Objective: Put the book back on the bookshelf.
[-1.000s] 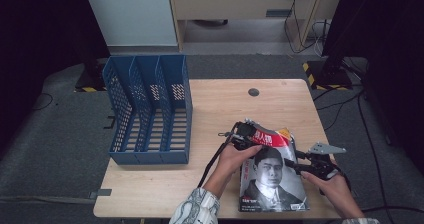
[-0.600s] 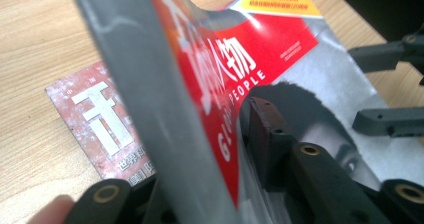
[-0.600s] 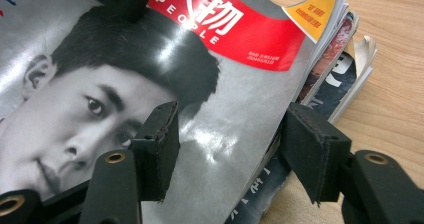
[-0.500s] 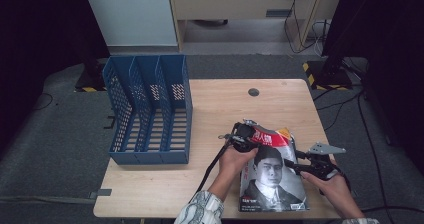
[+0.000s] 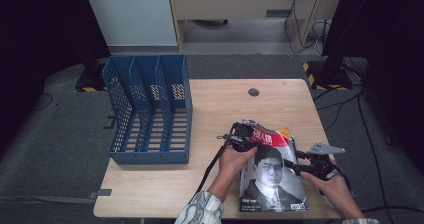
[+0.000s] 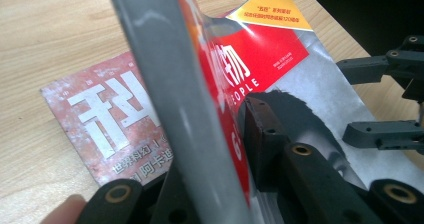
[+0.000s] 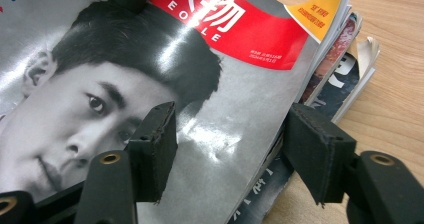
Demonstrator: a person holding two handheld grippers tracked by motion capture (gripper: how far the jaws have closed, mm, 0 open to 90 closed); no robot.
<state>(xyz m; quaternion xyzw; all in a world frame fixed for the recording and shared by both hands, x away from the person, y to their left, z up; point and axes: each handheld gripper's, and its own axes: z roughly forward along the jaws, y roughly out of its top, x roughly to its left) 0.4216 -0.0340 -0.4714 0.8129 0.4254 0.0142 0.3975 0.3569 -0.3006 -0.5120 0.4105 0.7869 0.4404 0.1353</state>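
Glossy magazine [image 5: 272, 179] with a red title band and a black-and-white portrait cover lies on top of a small stack at the table's [image 5: 165, 194] 5 o'clock corner, its top-left corner curled up off the magazine beneath it [image 6: 107, 124], a red cover with white lettering. Left gripper [image 5: 243, 136] sits at the cover's 11 o'clock corner; its jaws have just been closing and now clamp the lifted edge of the top magazine, one jaw above the cover, one under it. Right gripper [image 5: 306, 165] is at the cover's 3 o'clock edge; its jaws have just been opening and stand apart, one pad [image 7: 152, 146] over the portrait, the other off the stack's side edge over bare wood, not pressing anything. Lower magazines [image 7: 345, 64] stick out at the stack's far right corner. Blue three-slot file rack [image 5: 150, 111] lies at 9 o'clock on the table, well apart from the stack. Small dark round disc [image 5: 253, 92] sits at 12 o'clock near the far edge.
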